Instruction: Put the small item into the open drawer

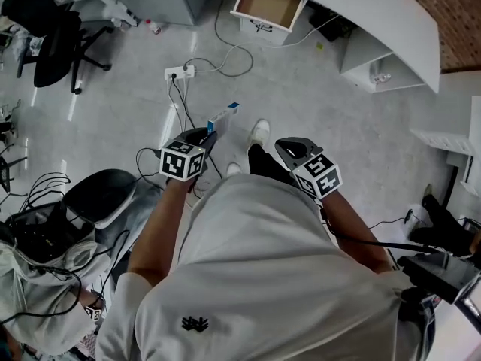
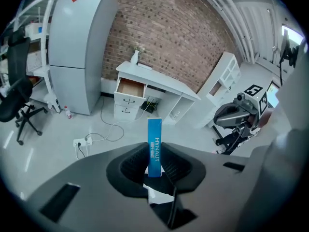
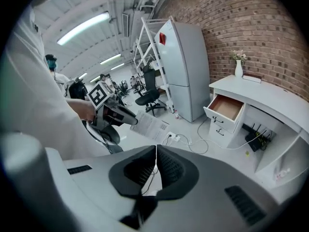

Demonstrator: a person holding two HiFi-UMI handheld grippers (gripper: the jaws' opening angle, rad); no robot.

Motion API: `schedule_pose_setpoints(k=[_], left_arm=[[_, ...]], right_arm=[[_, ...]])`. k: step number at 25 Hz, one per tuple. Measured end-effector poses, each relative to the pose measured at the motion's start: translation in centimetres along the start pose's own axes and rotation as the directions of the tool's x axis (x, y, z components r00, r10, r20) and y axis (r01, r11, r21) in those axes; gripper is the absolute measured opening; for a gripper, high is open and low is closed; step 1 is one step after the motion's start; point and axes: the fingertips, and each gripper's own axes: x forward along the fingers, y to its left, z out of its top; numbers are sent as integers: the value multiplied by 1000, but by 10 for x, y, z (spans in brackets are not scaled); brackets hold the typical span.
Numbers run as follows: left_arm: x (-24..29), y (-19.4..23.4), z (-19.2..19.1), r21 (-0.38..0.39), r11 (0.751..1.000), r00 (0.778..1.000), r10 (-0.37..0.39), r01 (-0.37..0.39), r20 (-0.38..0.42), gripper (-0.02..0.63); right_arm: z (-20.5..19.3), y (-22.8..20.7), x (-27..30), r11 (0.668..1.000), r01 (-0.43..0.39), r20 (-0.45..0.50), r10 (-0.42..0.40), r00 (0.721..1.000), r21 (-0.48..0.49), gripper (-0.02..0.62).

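A workshop room with a brick wall (image 2: 169,28) and a pale floor (image 1: 316,104), seen from above by a standing person. A tall grey cabinet (image 2: 79,47) stands against the wall. Beside it is a long white worktop (image 2: 161,81) with one open drawer (image 2: 130,87), which looks empty from here and is well apart from the person.

The left gripper (image 2: 154,164) is held out in front of the body. Its fingers (image 2: 135,166) are clamped on the lower end of a slim blue and white box (image 2: 154,141), which stands upright between them and points towards the drawer. The right gripper (image 3: 155,164) is carried alongside with nothing in it, its fingers (image 3: 145,167) pressed together.

The step in hand looks like carrying the box across to the drawer. A white power strip (image 1: 179,72) and loose cables (image 1: 225,66) lie on the floor along the way, so step clear of them. Keep the grip firm and the box upright while walking. At the drawer, bring the box over the open middle, lower it past the front edge, and let go only once it is well inside.
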Motion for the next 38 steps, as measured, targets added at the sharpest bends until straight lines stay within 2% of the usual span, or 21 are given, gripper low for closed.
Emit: schedule_pose_setpoints(k=[5,11,14,23,26,32,38], left_arm=[[33,13,77,74,997,1000,23,-21,-16,83],[125,25,225,158,986,996,62,-52,-61,83],[169,32,276,189,980,992,77,-56,-104,83],[257,73,381,319,948,983,49,10,-175,83],[288,99,409,350,936,974,49,32,-221,83],[346,130,454,446,892,956,68,69,-284,83],[407,159,481,515,852,943,93,91,-320,83]], right_arm=[[38,-66,-3,1000,17,43,-18,999,11,34],[91,-213,-9,998,24,45,-27,999,55,44],[101,-263,-11,995,32,40,-36,999,95,92],[132,-335,-2,963,127,62,-146,987,236,92],[151,-359,5,938,179,63,-206,976,295,89],[176,-396,4,880,275,47,-317,947,388,84],[198,-421,8,825,316,52,-383,922,469,84]])
